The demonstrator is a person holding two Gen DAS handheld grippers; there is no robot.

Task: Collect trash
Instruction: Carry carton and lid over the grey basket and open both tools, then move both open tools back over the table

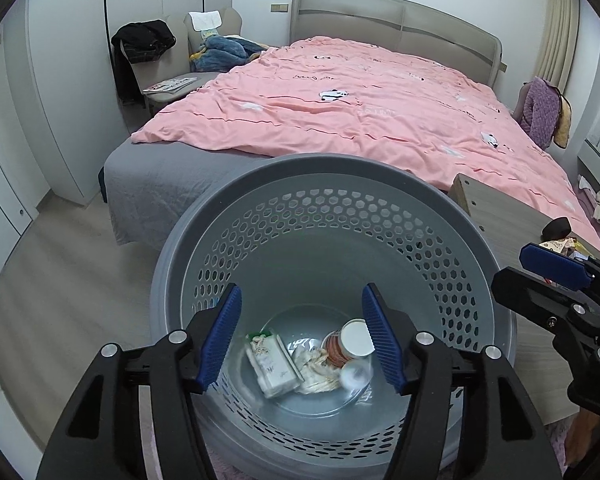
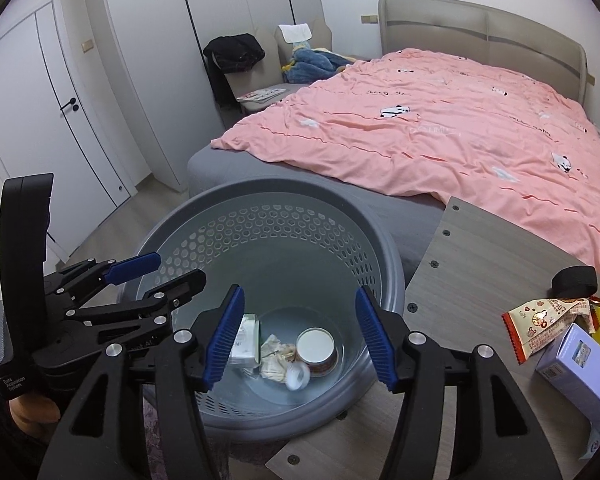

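Both grippers tilt steeply down over the grey perforated bin. Left gripper and right gripper side by side, jaws spread apart, nothing between the blue pads. Trash at the bin's bottom: paper cup, white carton, crumpled wrapper.

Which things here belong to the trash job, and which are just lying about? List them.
Job:
bin
carton, tissue, cup in the bin
snack wrapper and box on the table

Lying about:
pink duvet
black jacket
magazine
tape roll
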